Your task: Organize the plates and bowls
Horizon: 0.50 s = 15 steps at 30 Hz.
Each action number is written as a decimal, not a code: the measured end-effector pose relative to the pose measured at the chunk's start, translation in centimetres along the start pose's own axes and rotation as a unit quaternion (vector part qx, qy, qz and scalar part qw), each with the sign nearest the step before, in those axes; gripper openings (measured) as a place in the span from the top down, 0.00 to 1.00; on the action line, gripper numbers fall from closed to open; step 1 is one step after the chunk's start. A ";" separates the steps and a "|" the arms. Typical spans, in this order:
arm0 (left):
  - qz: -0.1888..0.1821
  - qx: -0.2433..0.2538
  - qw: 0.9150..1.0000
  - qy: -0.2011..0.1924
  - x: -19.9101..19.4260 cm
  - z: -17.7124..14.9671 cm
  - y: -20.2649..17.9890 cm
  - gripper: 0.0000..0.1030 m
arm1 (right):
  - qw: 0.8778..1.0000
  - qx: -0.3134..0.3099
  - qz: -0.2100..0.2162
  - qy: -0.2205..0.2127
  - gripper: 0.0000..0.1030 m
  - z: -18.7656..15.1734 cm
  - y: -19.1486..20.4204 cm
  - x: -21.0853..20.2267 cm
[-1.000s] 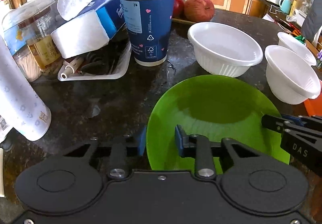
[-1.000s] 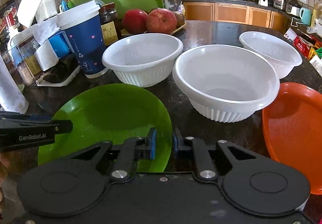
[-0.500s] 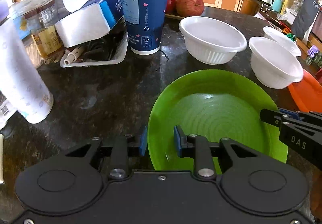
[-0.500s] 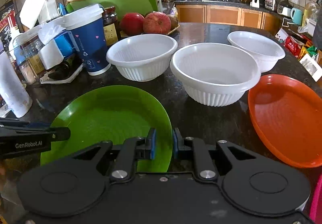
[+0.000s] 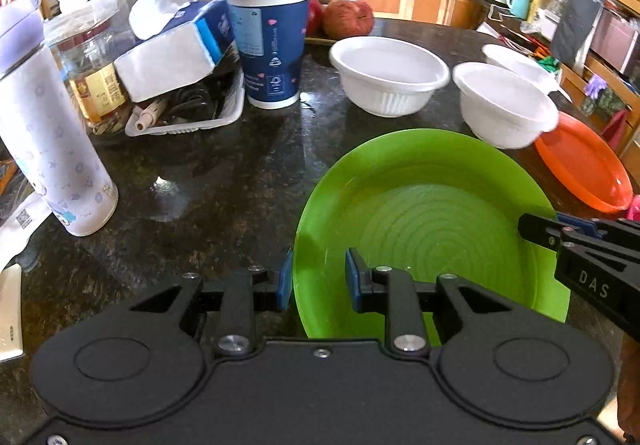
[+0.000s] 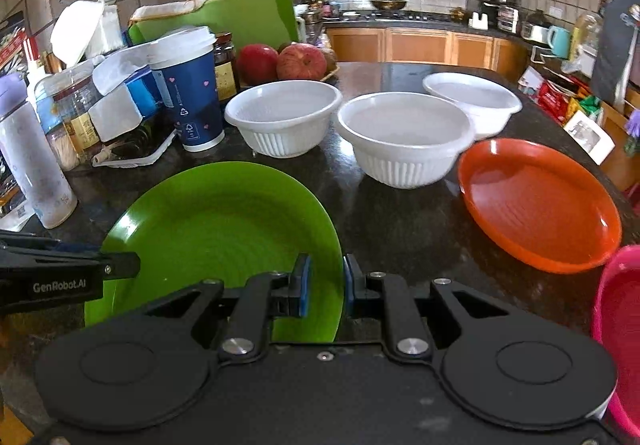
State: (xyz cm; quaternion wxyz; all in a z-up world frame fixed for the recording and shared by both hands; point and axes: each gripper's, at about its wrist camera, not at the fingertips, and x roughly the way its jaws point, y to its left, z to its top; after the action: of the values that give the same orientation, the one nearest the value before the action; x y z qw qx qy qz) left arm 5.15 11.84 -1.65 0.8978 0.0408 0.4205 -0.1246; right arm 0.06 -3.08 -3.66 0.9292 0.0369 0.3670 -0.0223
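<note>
Left gripper [image 5: 316, 281]: clamped on the green plate's [image 5: 432, 221] left rim.
Right gripper [image 6: 325, 285]: clamped on the plate's right rim.
Plate: tilted, held over the dark counter [image 5: 224, 181] between both grippers.
Bowls [image 6: 284, 117]: three white ones, upright on the counter beyond the plate.
Orange plate [image 6: 536, 201]: on the counter, right of the bowls.

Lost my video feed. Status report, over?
Left gripper and right gripper both clamped on green plate rim. White bowls and orange plate ahead on counter.
</note>
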 end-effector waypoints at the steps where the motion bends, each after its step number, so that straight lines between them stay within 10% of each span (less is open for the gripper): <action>1: -0.002 0.007 1.000 -0.002 -0.2 -0.1 -0.3 0.66 | 1.000 0.005 -0.003 -0.001 0.82 -0.2 -0.2 -0.3; 15: -0.039 0.060 0.997 -0.020 -2.8 -0.1 -6.2 0.66 | 0.997 0.050 -0.053 -0.038 0.82 -1.7 -4.6 -5.5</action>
State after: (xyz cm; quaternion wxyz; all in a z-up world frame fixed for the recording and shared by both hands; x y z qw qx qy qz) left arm 1.75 6.41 0.61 0.8963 0.0758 0.3958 -0.1851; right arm -5.41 -7.40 -1.34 0.9370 0.0624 0.3312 -0.0915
